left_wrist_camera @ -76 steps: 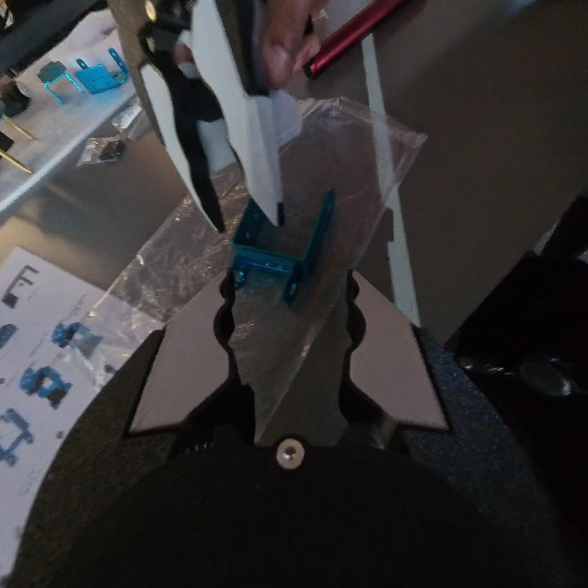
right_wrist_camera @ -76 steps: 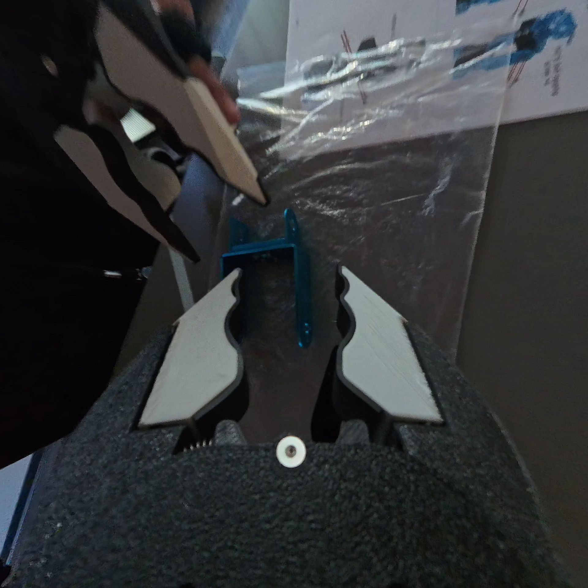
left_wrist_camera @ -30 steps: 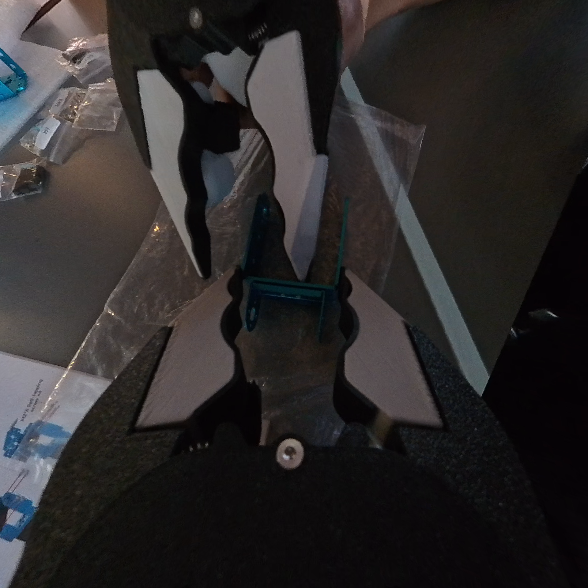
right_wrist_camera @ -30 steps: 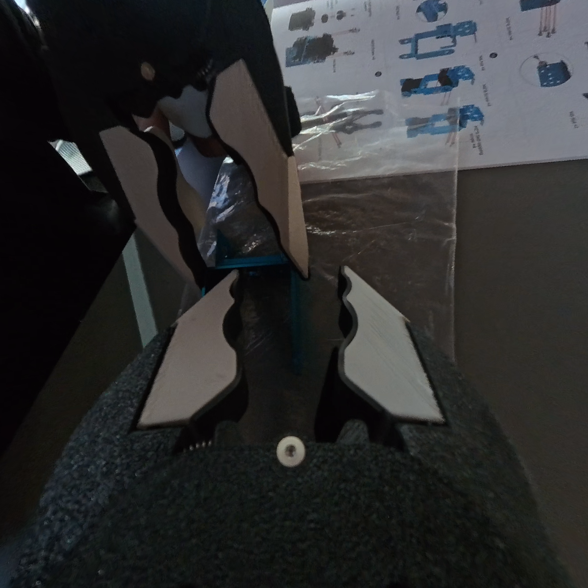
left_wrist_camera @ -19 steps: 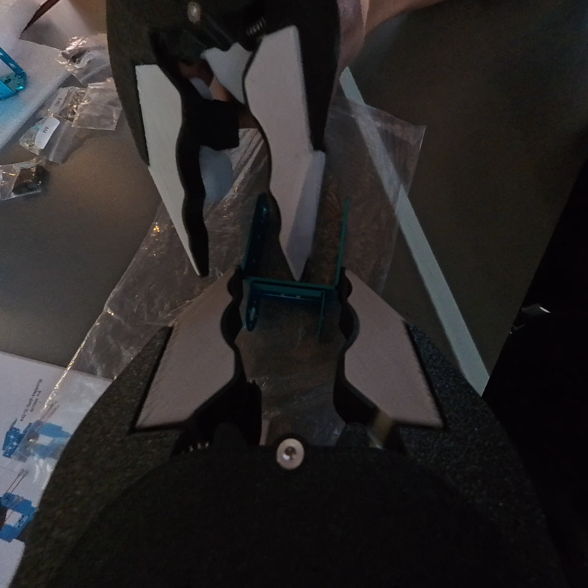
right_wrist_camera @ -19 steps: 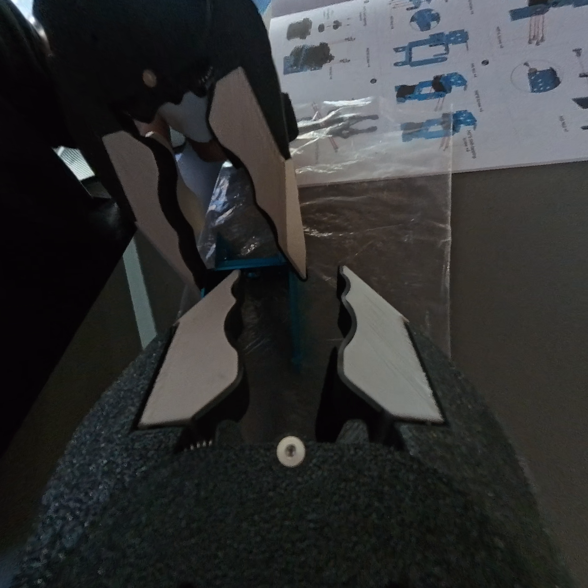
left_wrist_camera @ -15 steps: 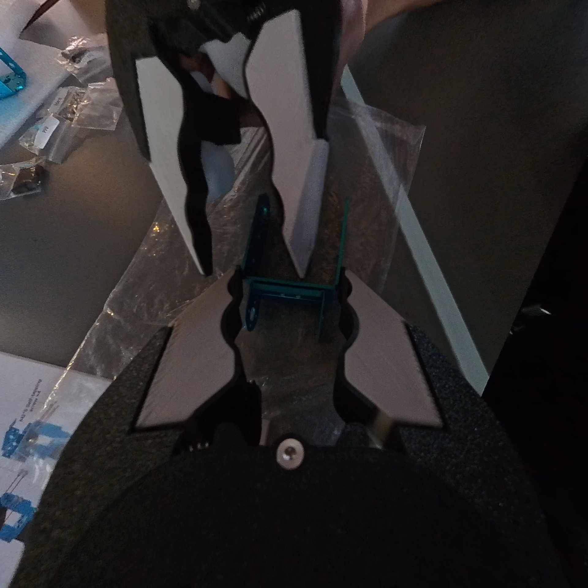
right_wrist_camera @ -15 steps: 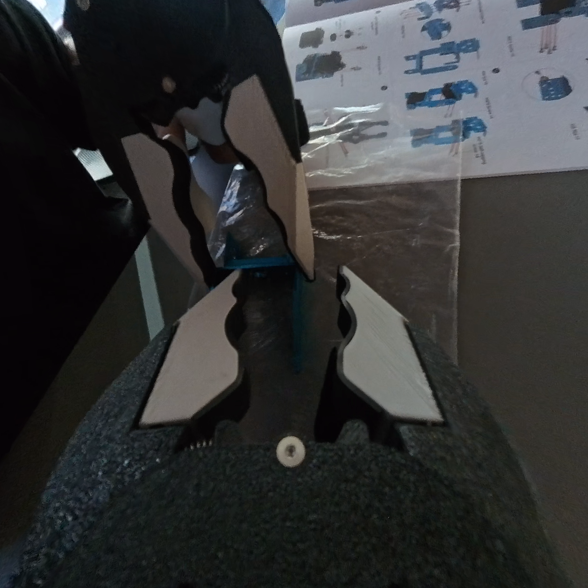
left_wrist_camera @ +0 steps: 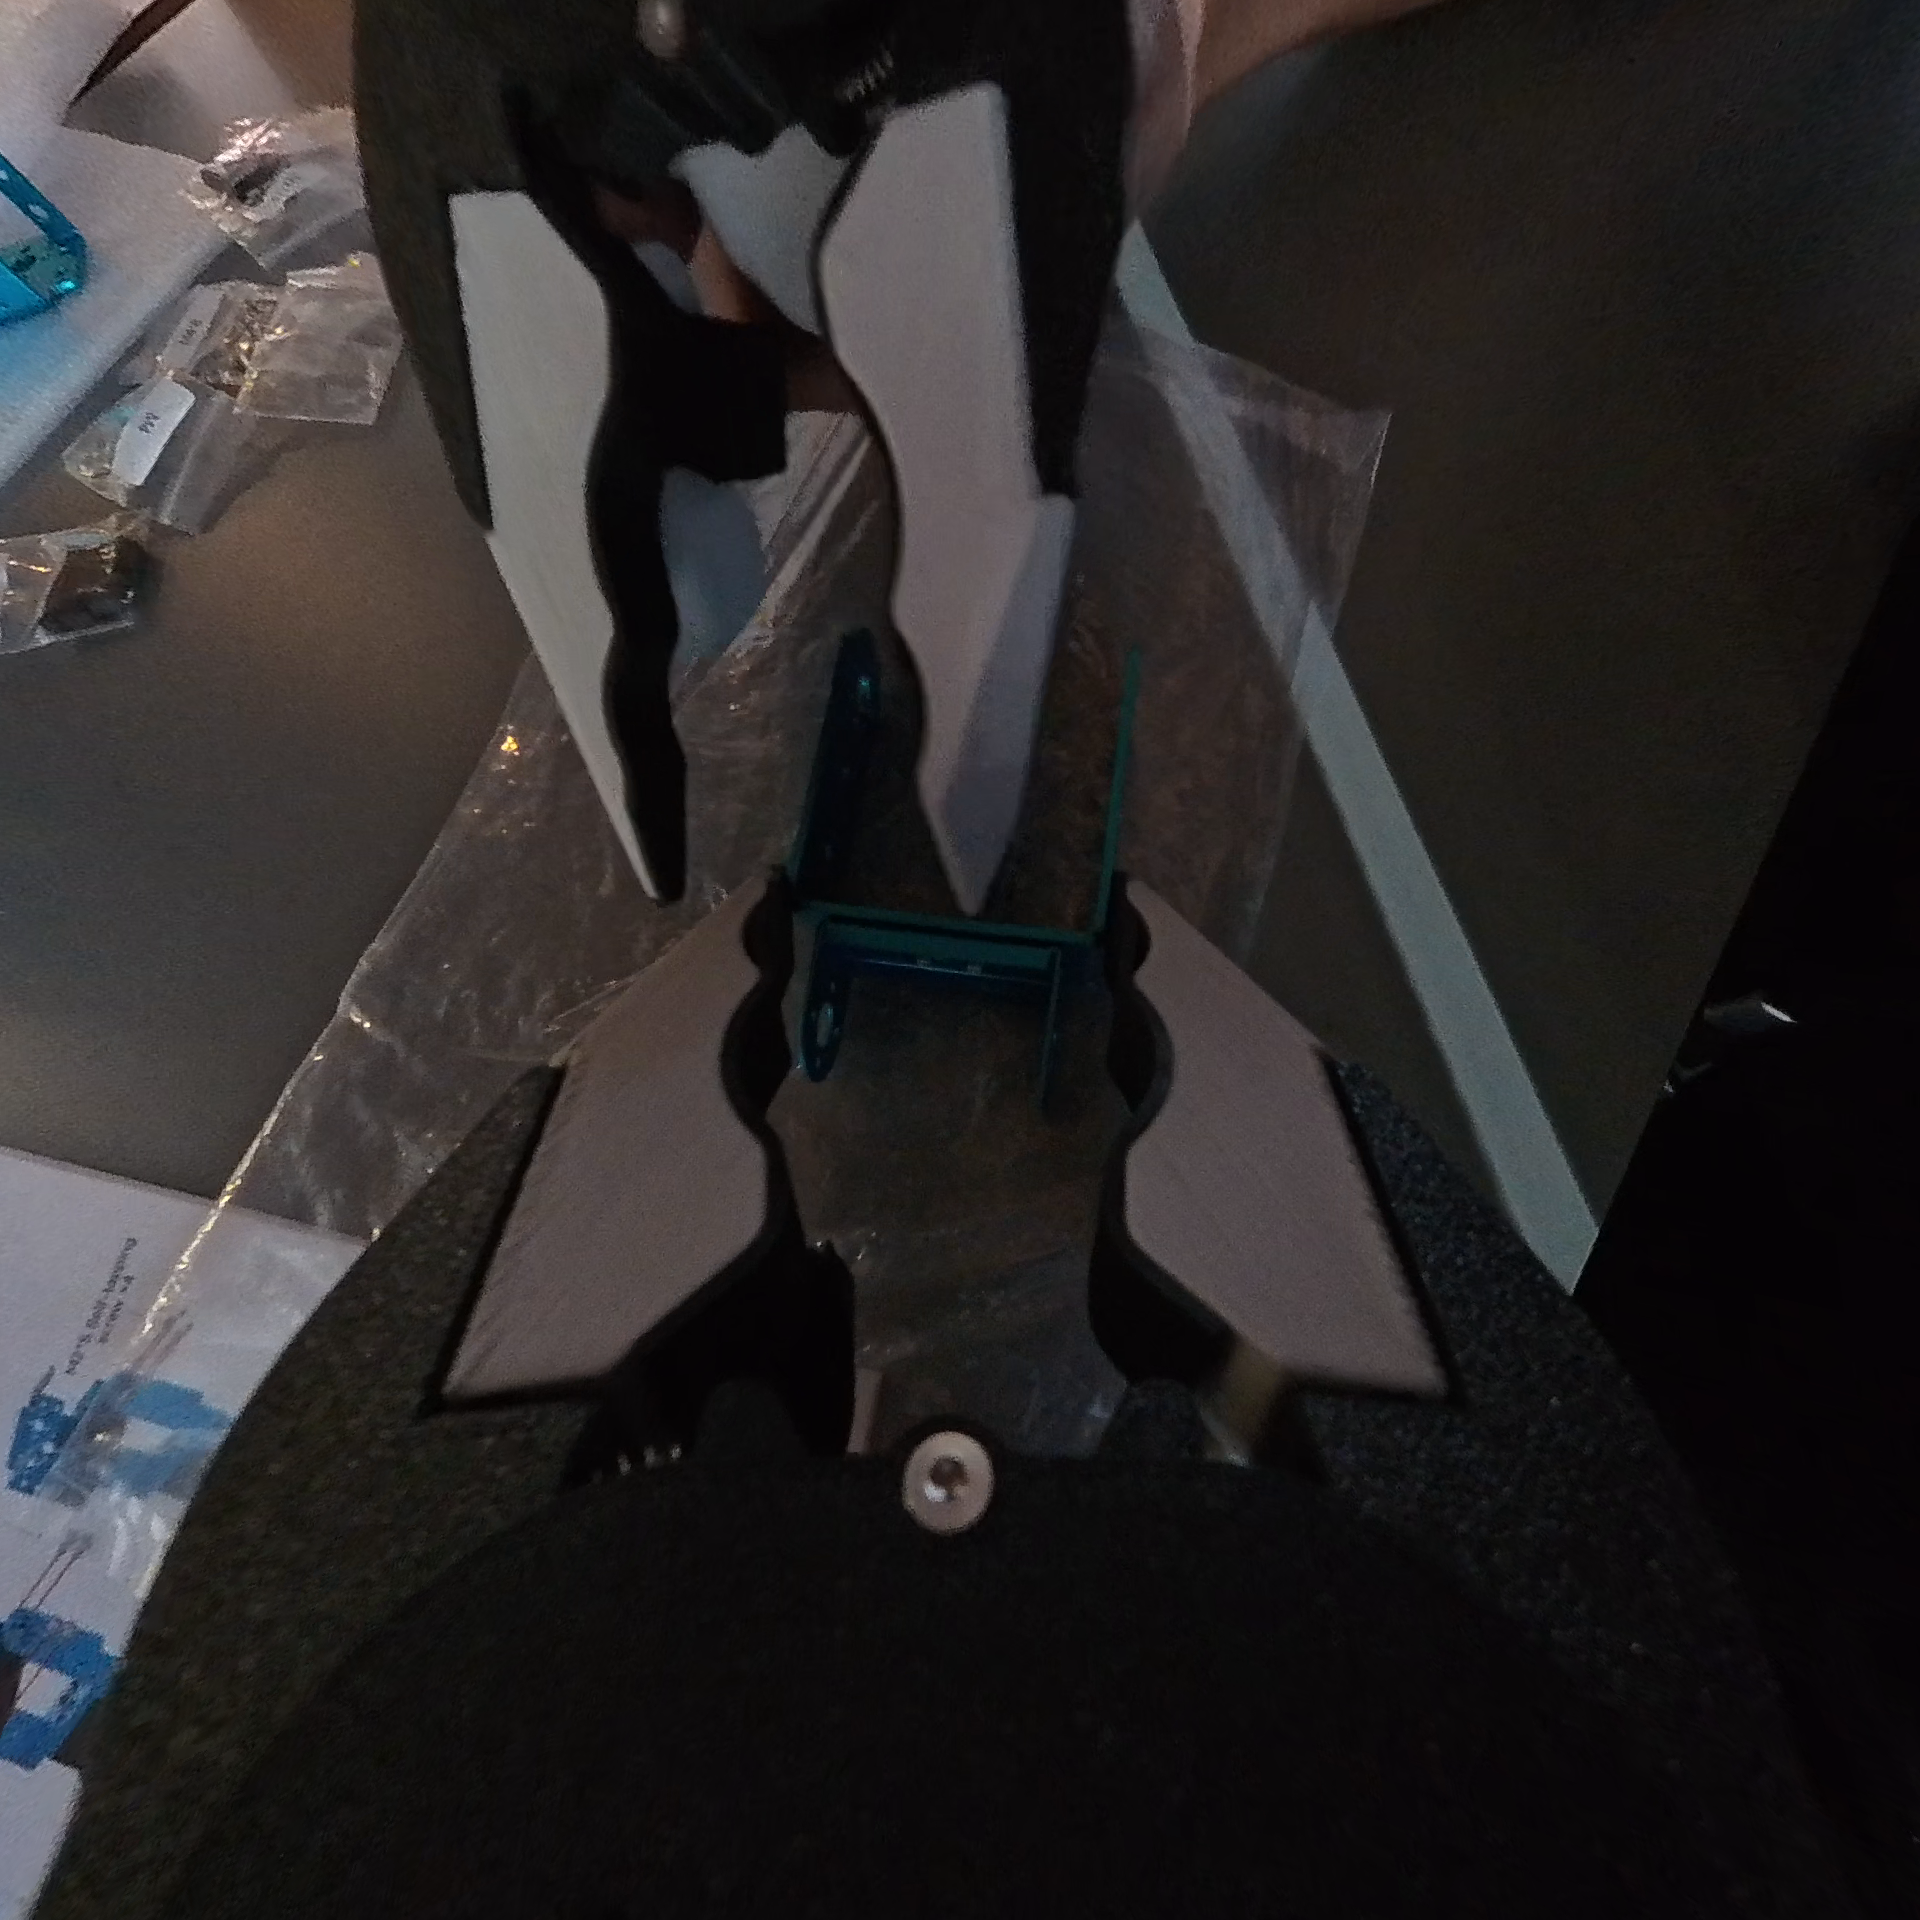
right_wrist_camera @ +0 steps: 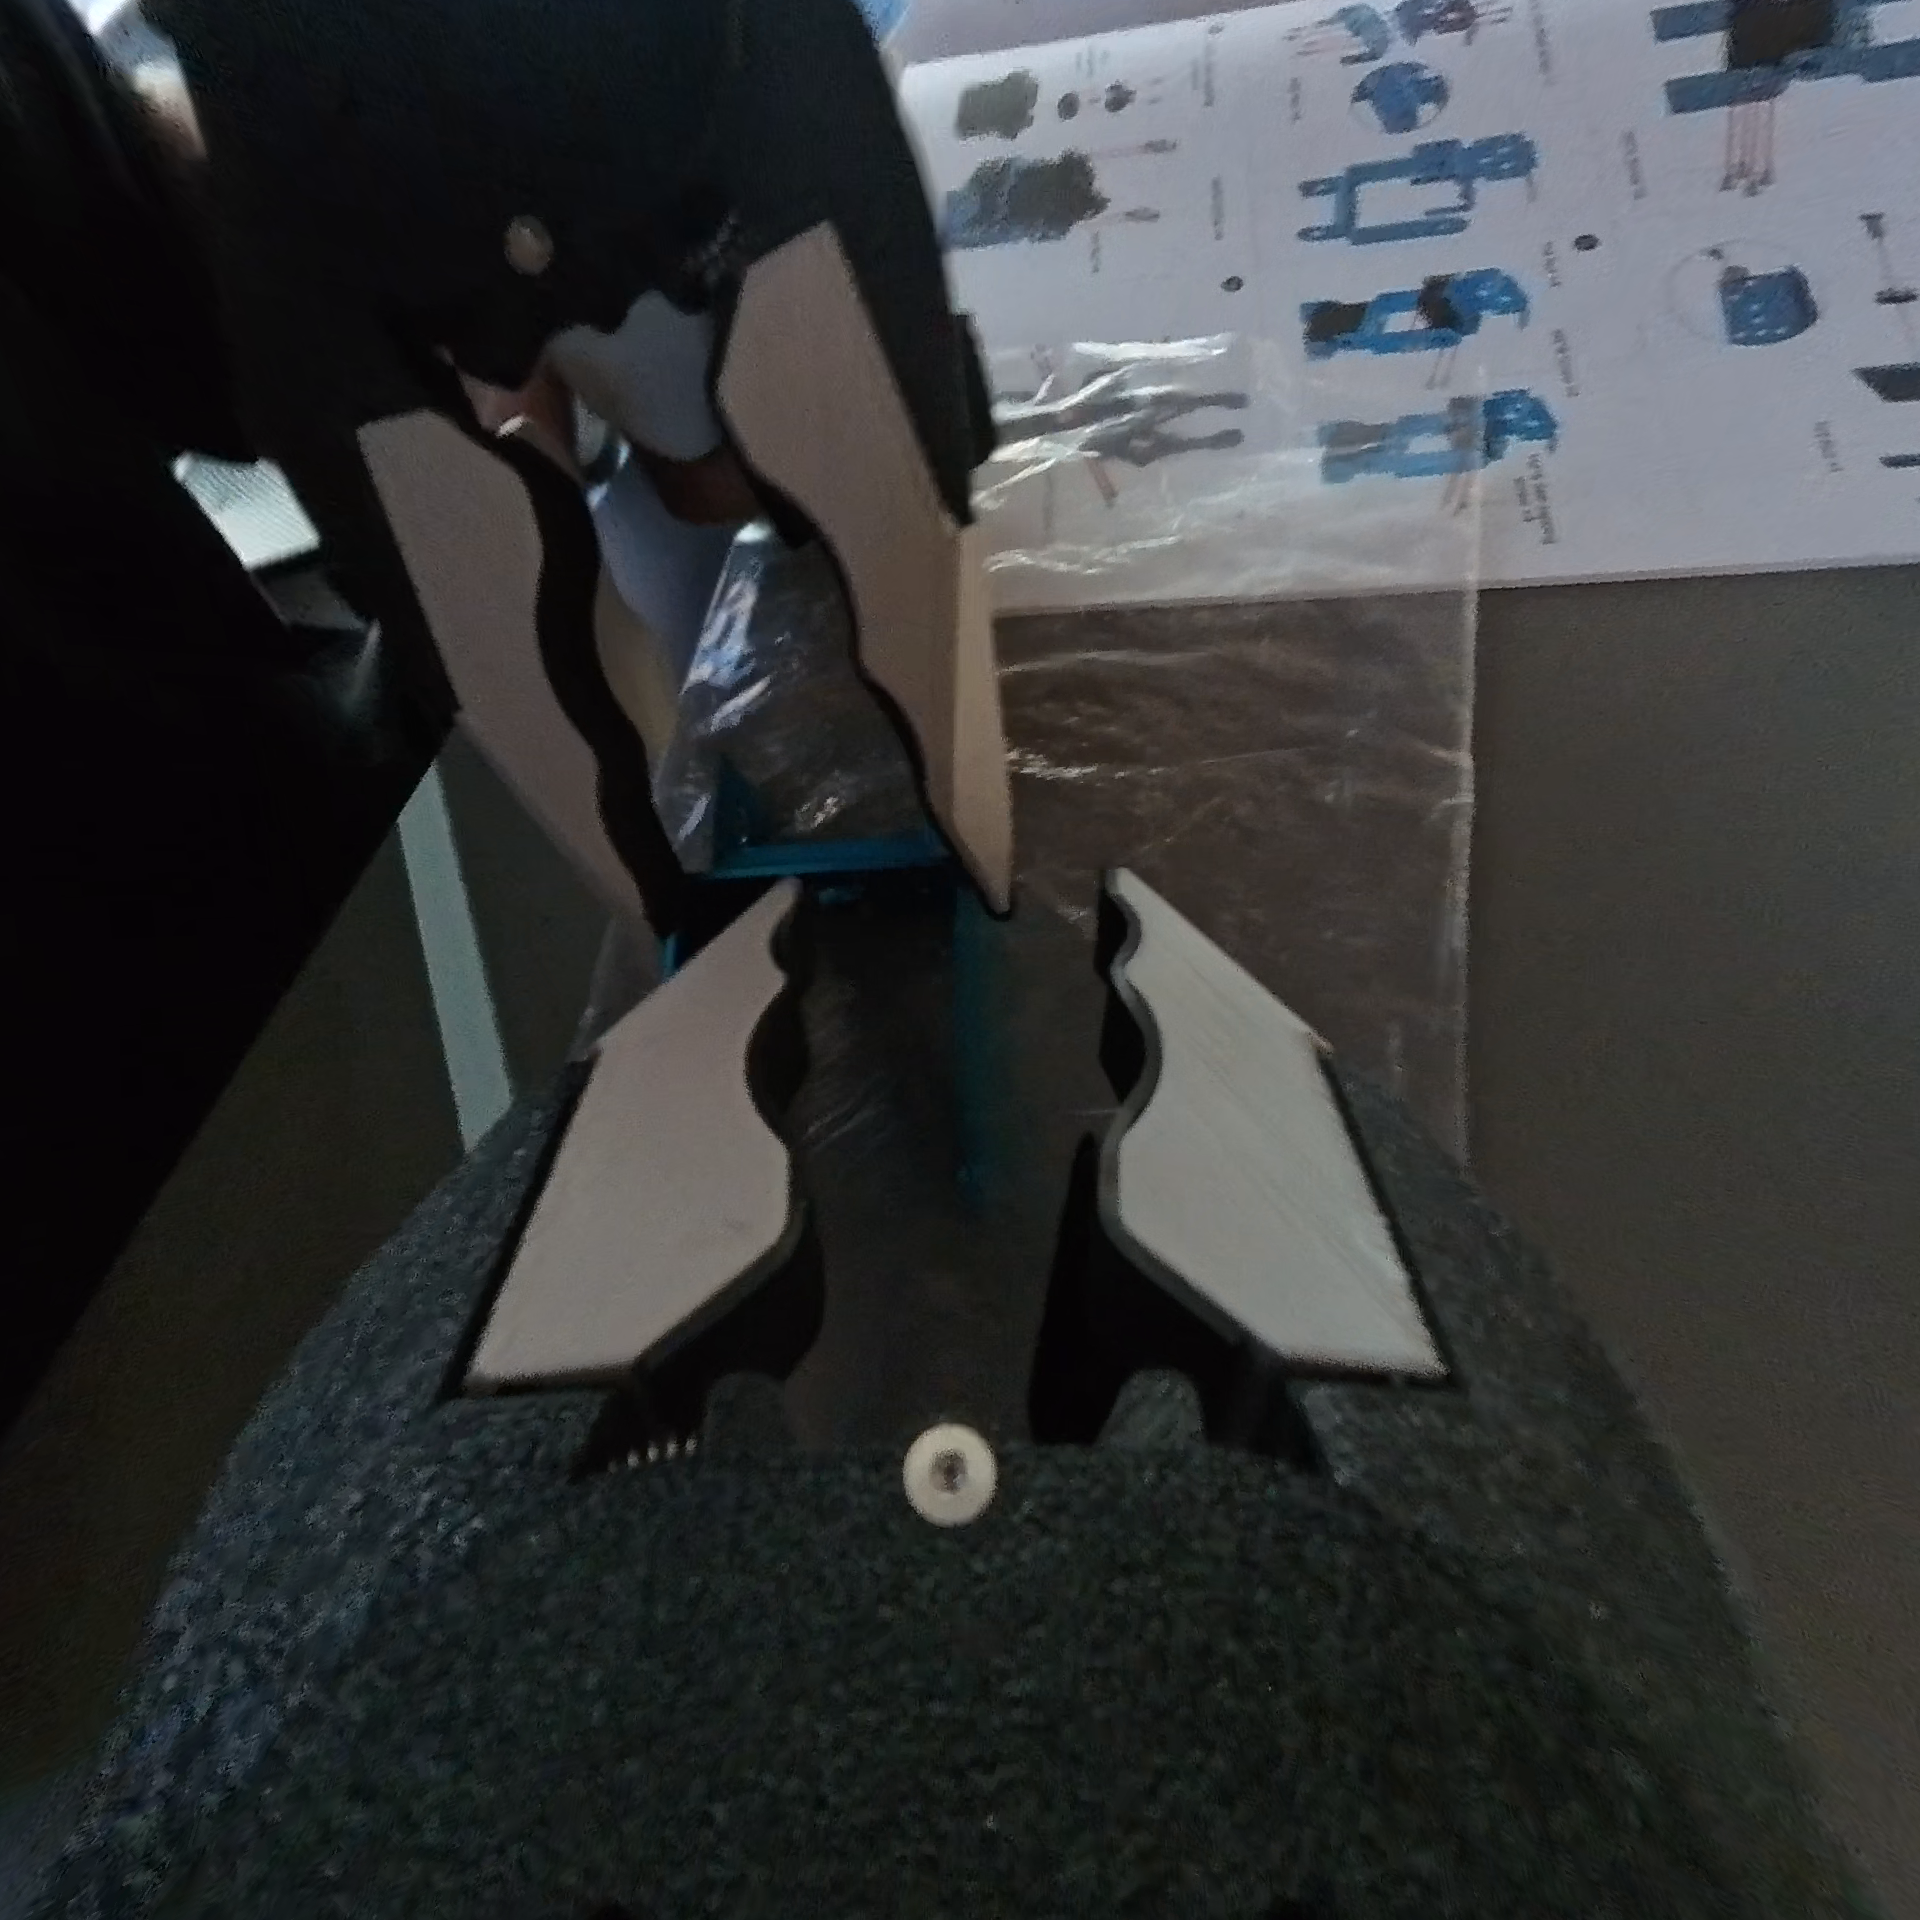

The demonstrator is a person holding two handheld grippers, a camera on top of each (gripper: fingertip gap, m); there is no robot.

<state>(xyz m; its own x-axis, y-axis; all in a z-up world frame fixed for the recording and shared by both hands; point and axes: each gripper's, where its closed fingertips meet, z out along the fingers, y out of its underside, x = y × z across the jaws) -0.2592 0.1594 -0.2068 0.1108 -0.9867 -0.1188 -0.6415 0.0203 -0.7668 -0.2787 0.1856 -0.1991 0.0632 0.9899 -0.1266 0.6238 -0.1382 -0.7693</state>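
Left hand-held gripper (left_wrist_camera: 945, 904) wide, straddling blue bracket (left_wrist_camera: 935, 935) on plastic bag (left_wrist_camera: 1195, 644), desk (left_wrist_camera: 208, 779). Right hand-held gripper (right_wrist_camera: 945, 894) wide; one finger (left_wrist_camera: 961, 665) between bracket's arms.

Glossy blue metal bracket (left_wrist_camera: 940, 940) on crinkled clear plastic bag (left_wrist_camera: 1236, 623), matt grey tabletop (left_wrist_camera: 1621, 436).

A blue U-shaped metal bracket (left_wrist_camera: 940, 930) sits at the centre of the left wrist frame, on a clear plastic bag (left_wrist_camera: 1226, 665) spread flat on the grey table. Its cross plate runs left to right, and its two thin arms, the left one showing holes, point toward the top of the frame. In the right wrist view the bracket (right_wrist_camera: 977, 1039) lies centre frame, one arm running down toward the bottom, the bag (right_wrist_camera: 1247, 810) stretching to the right.
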